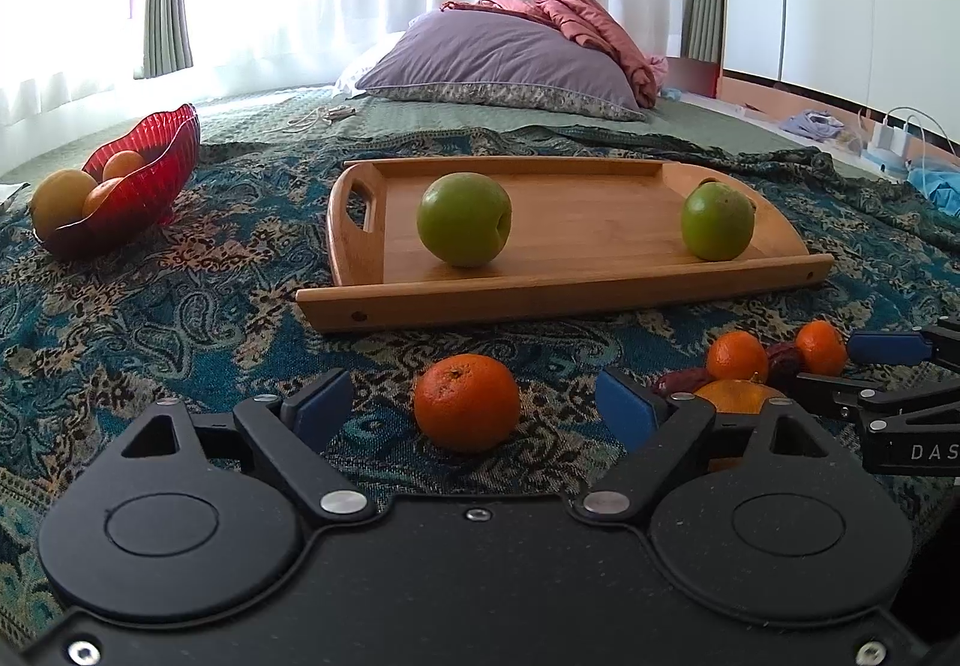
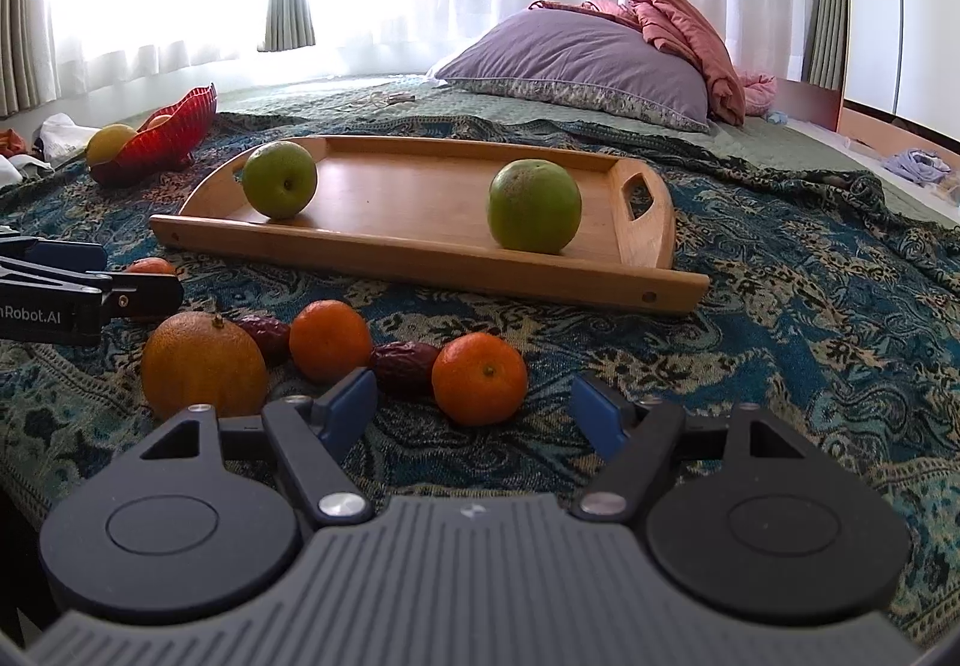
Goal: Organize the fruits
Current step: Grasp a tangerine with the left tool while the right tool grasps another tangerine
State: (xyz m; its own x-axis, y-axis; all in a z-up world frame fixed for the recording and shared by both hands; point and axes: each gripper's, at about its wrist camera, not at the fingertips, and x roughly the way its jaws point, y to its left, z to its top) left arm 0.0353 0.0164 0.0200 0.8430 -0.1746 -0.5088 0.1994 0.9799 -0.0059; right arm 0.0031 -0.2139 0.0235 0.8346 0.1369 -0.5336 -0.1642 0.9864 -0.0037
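Both grippers tilt downward over the patterned bed cover point(image 1: 150, 318). The left gripper point(image 1: 474, 402) has its fingers spread wide, a lone mandarin point(image 1: 467, 403) lying between them, untouched, at lower centre of its frame. The right gripper point(image 2: 474, 405) is likewise wide, a mandarin point(image 2: 479, 378) just ahead. Two green apples point(image 2: 533, 206) sit on the wooden tray point(image 2: 420, 252) at mid-frame.

Orange point(image 1: 467, 402) before gaping left claw point(image 1: 474, 403)
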